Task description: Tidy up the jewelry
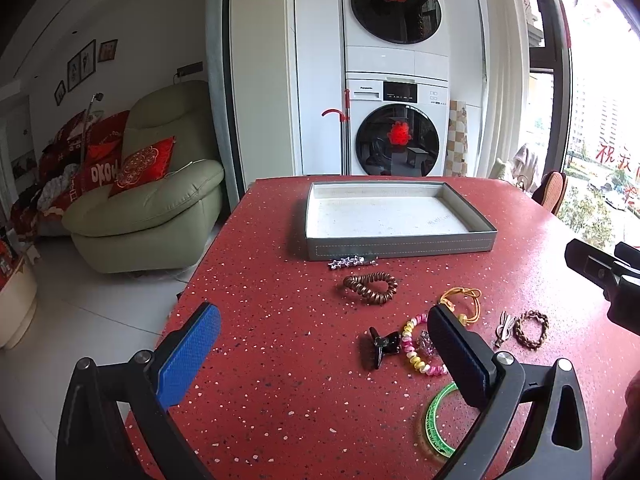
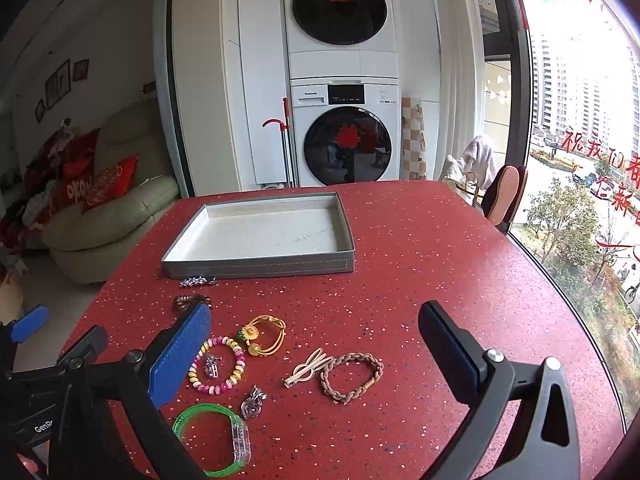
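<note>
An empty grey tray (image 1: 400,246) (image 2: 260,268) stands on the red speckled table. In front of it lie a silver star clip (image 1: 346,262) (image 2: 197,281), a brown coil hair tie (image 1: 370,287), a yellow cord bracelet (image 2: 264,334), a pink-yellow bead bracelet (image 2: 218,366), a black claw clip (image 1: 382,345), a green bangle (image 2: 212,440), a cream clip (image 2: 308,368) and a brown braided band (image 2: 352,376). My left gripper (image 1: 324,356) is open and empty above the table. My right gripper (image 2: 316,360) is open and empty over the braided band.
The table edge (image 1: 188,304) drops to the floor on the left, with a green armchair (image 1: 160,200) beyond. Stacked washing machines (image 1: 396,120) stand behind the table. A window (image 2: 580,160) is on the right. A chair back (image 2: 504,196) is at the far right edge.
</note>
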`<state>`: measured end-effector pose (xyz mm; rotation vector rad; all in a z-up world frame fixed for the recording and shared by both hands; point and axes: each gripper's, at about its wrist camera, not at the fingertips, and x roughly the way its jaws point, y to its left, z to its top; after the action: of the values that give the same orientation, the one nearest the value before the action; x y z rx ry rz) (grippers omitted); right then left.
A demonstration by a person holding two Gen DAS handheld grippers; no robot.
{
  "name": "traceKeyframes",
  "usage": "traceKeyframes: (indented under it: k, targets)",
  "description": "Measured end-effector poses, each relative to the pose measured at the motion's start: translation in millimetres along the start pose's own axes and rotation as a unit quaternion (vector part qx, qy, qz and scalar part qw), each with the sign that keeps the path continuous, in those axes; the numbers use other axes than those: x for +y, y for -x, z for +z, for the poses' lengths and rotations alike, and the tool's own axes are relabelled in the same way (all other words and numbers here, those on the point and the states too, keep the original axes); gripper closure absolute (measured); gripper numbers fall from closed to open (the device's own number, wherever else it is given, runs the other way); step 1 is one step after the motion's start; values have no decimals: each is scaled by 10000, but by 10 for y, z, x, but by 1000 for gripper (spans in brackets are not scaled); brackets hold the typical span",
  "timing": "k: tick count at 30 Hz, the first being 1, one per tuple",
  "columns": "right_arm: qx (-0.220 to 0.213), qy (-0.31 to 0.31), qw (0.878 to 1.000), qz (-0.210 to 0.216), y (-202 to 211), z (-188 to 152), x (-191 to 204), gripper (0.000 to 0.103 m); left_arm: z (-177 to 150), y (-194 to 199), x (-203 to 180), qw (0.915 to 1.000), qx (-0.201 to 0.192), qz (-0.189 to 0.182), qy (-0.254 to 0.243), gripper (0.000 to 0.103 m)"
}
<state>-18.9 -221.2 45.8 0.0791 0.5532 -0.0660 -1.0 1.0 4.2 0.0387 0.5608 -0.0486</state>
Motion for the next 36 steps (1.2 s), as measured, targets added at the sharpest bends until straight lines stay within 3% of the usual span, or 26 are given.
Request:
traceKeyframes:
  k: [36]
  targets:
    - [-11, 23, 10000, 13, 38, -6, 24, 0, -4, 6, 8, 10000, 33, -8, 68, 0]
